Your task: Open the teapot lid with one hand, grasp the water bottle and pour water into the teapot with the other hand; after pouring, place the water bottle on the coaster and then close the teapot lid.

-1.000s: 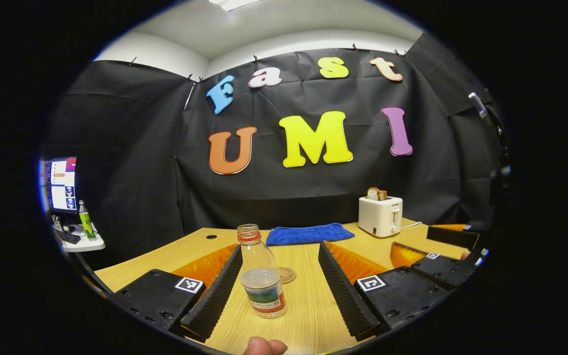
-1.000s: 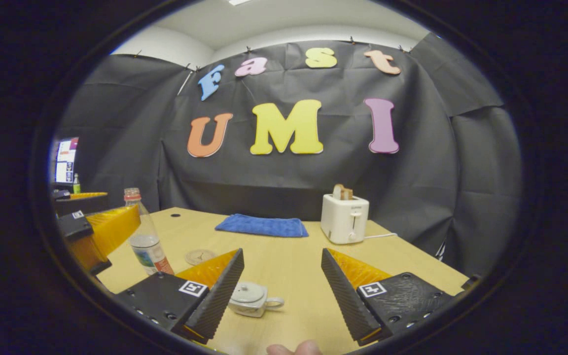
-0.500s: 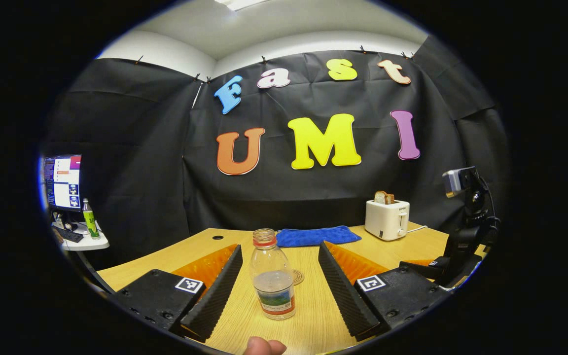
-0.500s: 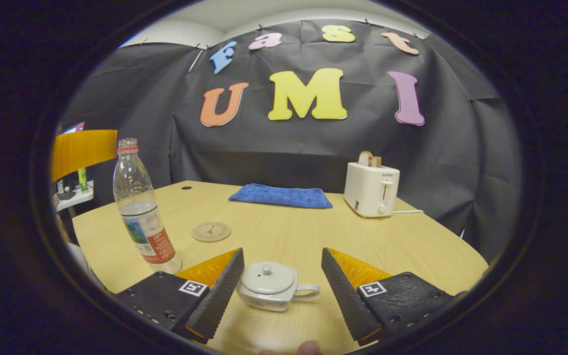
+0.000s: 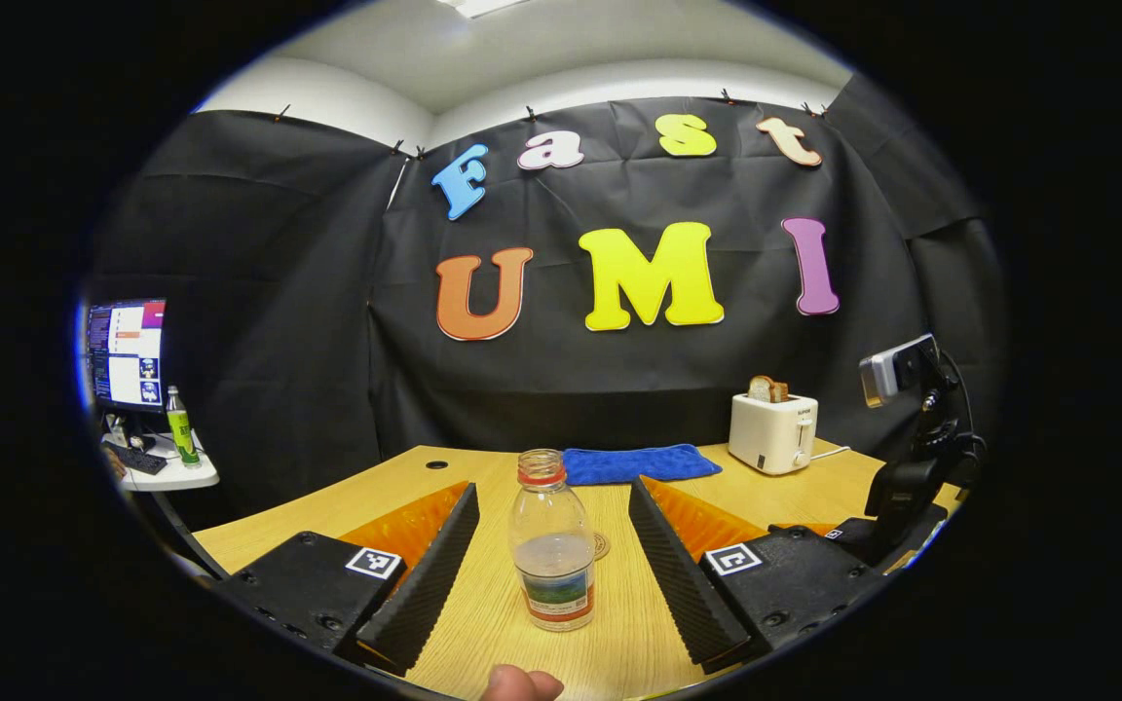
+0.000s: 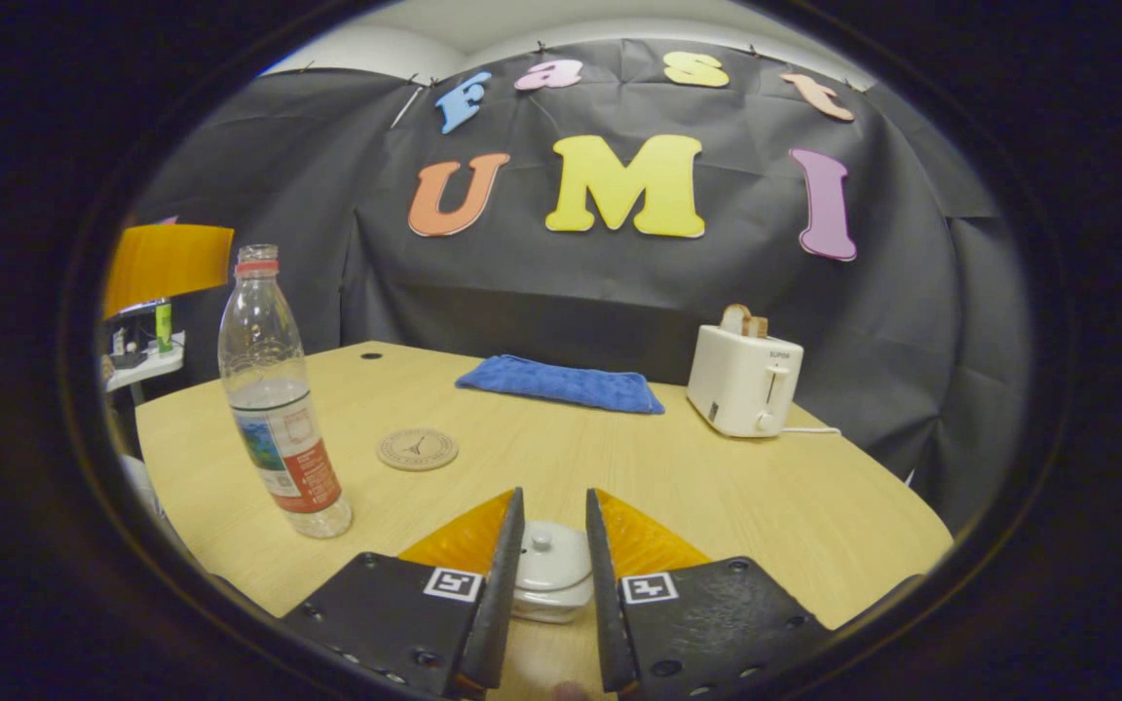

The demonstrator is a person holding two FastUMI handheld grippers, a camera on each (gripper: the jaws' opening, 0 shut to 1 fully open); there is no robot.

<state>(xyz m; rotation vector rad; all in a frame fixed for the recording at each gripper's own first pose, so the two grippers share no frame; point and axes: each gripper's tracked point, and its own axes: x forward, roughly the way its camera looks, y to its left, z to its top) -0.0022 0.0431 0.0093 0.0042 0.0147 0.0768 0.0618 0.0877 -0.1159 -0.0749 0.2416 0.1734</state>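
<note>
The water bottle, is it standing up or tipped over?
Standing up: the water bottle rests on its base on the table, neck pointing straight up.

My left gripper view sits low over the pale wooden table [image 5: 376, 492], facing the black cloth wall. My right gripper view faces likewise, nearer the tabletop; both share the white toaster [image 5: 772, 433] [image 6: 743, 381].

- A white toaster [image 6: 743, 382] with bread in its slot stood at the table's [image 6: 736, 497] far right.
- A blue cloth [image 6: 561, 384] lay near the back edge.
- A monitor [image 5: 126, 354] and green bottle [image 5: 178, 427] sat off left.
</note>
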